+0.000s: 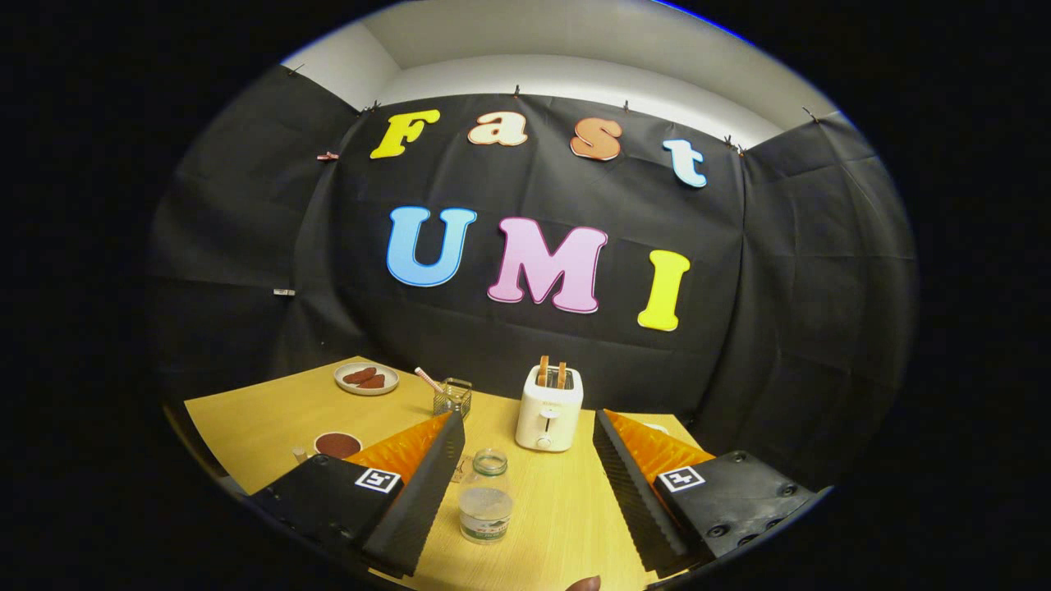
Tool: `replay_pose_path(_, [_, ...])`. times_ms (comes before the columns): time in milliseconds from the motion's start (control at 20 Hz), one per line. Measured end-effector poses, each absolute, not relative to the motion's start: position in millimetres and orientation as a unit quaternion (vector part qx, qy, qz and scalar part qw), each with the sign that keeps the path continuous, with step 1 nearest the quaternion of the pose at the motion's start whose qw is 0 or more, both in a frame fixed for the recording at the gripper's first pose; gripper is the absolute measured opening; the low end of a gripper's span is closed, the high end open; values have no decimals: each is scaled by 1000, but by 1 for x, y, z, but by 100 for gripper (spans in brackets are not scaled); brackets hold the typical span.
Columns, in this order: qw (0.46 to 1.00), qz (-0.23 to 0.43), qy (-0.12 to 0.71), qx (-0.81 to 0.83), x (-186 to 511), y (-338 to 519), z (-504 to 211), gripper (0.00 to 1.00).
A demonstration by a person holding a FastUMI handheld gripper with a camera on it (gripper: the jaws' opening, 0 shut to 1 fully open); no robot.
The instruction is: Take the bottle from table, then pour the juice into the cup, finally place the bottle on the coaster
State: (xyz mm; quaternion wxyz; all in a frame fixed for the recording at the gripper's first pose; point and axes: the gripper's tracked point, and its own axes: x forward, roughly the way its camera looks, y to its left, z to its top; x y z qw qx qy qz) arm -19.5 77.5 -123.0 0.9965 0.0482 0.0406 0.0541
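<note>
Far left on the surface (271,410): a plate (366,378) carrying brown pieces. Nearer, a round dark red item (337,444), possibly the coaster; identity not confirmed. Centre: the bottle (486,497) stands upright, uncapped, between the gripper (525,484) jaws and closer to the left one. Jaws spread wide, neither touching it. A wire basket (452,397) and toaster (549,408) stand beyond. Step in hand: taking the bottle. Next move calls for advancing slightly, centring, then closing.
</note>
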Motion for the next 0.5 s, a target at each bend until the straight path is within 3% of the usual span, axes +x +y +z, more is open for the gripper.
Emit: replay_pose_path(500, [989,78,107,58,-2,125,-238,98])
